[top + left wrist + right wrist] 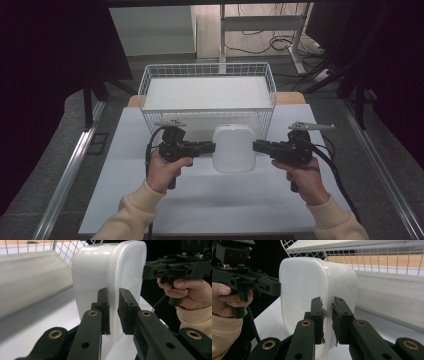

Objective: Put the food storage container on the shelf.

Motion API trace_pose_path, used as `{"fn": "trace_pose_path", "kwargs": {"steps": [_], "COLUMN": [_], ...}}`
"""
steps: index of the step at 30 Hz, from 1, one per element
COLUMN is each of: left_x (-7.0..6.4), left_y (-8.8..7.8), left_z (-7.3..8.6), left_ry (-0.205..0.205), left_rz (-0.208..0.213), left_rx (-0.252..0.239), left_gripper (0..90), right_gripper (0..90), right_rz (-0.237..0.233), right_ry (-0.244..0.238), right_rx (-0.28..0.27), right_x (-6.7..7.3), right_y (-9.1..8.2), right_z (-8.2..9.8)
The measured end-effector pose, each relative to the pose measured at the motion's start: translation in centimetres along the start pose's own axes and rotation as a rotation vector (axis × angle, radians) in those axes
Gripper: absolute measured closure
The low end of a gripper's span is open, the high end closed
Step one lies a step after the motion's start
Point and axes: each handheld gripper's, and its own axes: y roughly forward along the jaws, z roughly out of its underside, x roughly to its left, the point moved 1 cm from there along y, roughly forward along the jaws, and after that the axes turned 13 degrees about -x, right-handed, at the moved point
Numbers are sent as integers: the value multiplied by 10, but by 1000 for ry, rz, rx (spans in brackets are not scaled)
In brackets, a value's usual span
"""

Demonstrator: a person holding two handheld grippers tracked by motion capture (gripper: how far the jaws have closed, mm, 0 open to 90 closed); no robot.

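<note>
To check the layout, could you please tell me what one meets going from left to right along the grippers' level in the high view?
left gripper → white container → right gripper

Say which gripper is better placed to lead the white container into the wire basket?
Neither clearly. The left gripper and right gripper each clamp an opposite rim of the white container, level with each other, right in front of the wire basket. Probably a joint lift; releasing either side would likely tip it.
</note>
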Motion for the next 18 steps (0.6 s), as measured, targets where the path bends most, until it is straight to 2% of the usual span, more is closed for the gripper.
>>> {"fn": "trace_pose_path", "kwargs": {"steps": [9, 18], "left_x": [0, 2], "left_y": [1, -6], "left_z": [-17, -35], "left_ry": [24, 36], "left_rz": [-2, -4], "left_rx": [-12, -25], "left_gripper": [807, 807], "right_gripper": [788, 788], "right_rz": [6, 3], "right_ry": [-17, -39], "right_rx": [-7, -16], "right_x": [1, 7], "right_y": [3, 10], "right_z": [-18, -37]}}
